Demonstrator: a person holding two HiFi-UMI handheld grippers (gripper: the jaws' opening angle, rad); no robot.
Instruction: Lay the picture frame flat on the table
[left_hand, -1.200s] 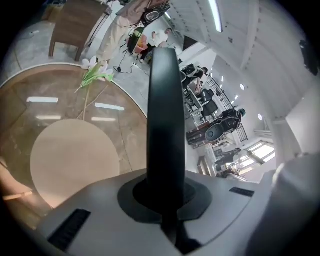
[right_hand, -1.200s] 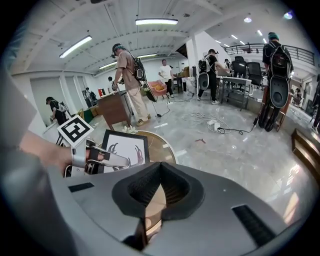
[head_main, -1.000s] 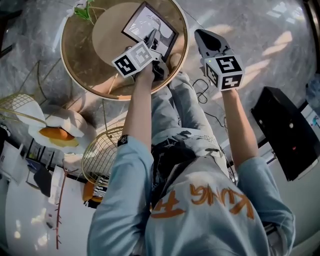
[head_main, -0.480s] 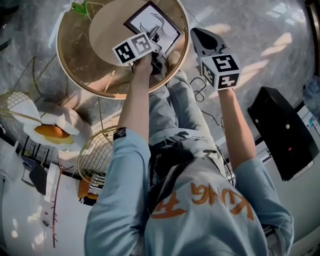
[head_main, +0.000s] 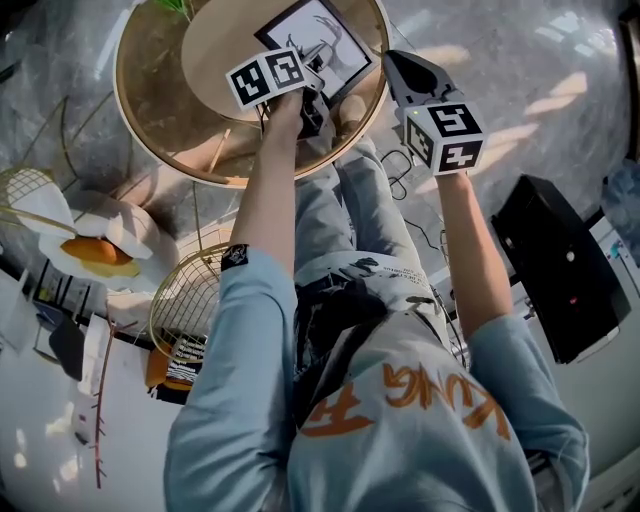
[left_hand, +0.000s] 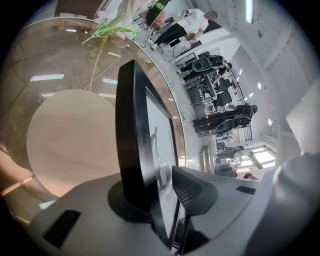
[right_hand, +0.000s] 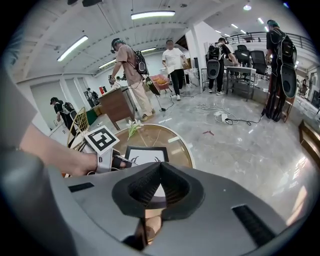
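Note:
The black picture frame (head_main: 318, 40) with a white print rests on a round wooden disc (head_main: 220, 50) on the glass table (head_main: 150, 110). My left gripper (head_main: 310, 88) is at the frame's near edge. In the left gripper view the frame (left_hand: 135, 125) stands edge-on between the jaws of my left gripper (left_hand: 162, 200). The jaws are opening, and the right pad (left_hand: 192, 187) stands a little off the glass. My right gripper (head_main: 392, 62) hovers just right of the table, shut and empty. In the right gripper view, my right gripper (right_hand: 160, 167) has its tips together, and the frame (right_hand: 145, 155) lies beyond them.
Green flower stems (head_main: 170, 8) lie at the table's far edge. Wire baskets (head_main: 190, 300) and a white cushion (head_main: 110, 235) stand on the floor to the left. There is a black case (head_main: 565, 265) to the right and cables (head_main: 400, 170) by the person's knees. People (right_hand: 132, 75) work in the background.
The frame and my left gripper have moved farther over the table, and the frame has gone from tilted to lying almost flat. The right gripper has barely moved.

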